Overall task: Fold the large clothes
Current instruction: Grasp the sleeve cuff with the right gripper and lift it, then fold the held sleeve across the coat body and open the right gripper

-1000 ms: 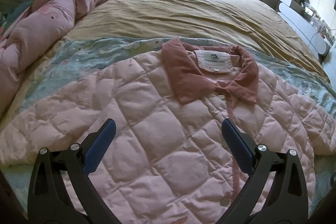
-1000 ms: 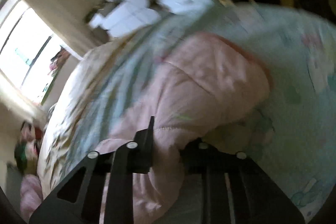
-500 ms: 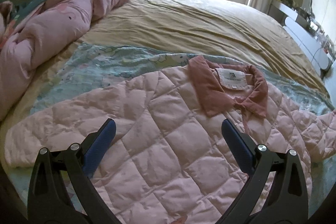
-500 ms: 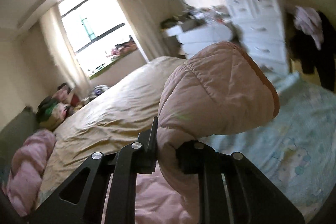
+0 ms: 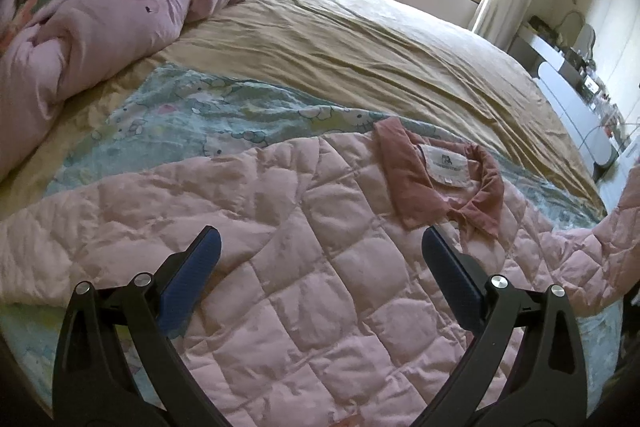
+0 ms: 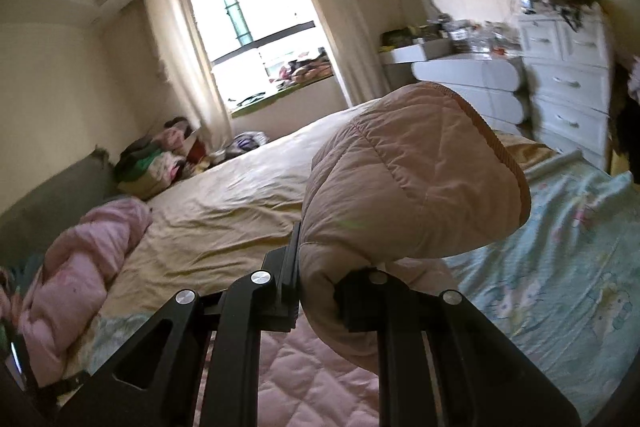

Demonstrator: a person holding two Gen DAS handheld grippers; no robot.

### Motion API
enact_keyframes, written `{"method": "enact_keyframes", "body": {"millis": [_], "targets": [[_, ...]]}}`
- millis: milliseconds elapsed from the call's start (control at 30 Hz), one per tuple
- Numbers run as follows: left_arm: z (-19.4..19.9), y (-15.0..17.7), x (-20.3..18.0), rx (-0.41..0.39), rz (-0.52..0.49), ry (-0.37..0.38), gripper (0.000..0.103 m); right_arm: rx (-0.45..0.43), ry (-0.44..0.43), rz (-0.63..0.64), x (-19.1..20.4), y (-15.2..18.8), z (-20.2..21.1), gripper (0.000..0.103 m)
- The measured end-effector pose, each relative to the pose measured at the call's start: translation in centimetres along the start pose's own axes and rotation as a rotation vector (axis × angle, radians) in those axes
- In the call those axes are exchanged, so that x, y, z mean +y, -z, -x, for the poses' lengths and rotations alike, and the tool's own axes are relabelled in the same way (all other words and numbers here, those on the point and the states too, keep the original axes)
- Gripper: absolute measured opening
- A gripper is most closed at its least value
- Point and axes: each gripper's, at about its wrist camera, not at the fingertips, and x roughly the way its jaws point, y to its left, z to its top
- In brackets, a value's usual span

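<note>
Pale pink quilted jacket (image 5: 320,267) with rust collar lies spread flat across near edge of bed (image 5: 360,39). Left gripper (image 5: 320,251) above jacket body, jaws wide apart, empty. Right gripper (image 6: 316,291) clamped on sleeve cuff (image 6: 420,179), raised clear of bed.

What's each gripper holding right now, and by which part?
The right gripper is shut on the jacket, pinching its sleeve just behind the cuff. The left gripper is open above the jacket, holding nothing.
</note>
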Motion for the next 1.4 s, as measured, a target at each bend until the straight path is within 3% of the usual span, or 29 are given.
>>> {"method": "enact_keyframes", "body": {"millis": [433, 700, 1100, 1200, 1300, 1400], "targets": [[-0.7, 0.2, 3.5, 0.025, 0.089, 0.038, 0.094, 0.08, -0.152, 0.174, 13.6, 5.0, -2.3, 0.014], [-0.7, 0.3, 5.6, 0.036, 0.151, 0.069, 0.094, 0.177, -0.199, 0.239, 18.6, 9.8, -4.8, 0.014], [-2.5, 1.2, 7.2, 0.08, 0.202, 0.087, 0.094, 0.365, -0.185, 0.331, 21.4, 18.4, -9.2, 0.016], [-3.2, 1.4, 6.8, 0.096, 0.187, 0.104, 0.094, 0.433, -0.192, 0.317, 21.1, 20.9, -10.2, 0.02], [-4.0, 1.9, 5.9, 0.127, 0.147, 0.117, 0.094, 0.469, -0.204, 0.318, 20.5, 22.8, -10.5, 0.037], [-4.8, 2.5, 4.9, 0.156, 0.102, 0.101, 0.094, 0.49, -0.219, 0.293, 19.5, 23.1, -10.0, 0.041]]}}
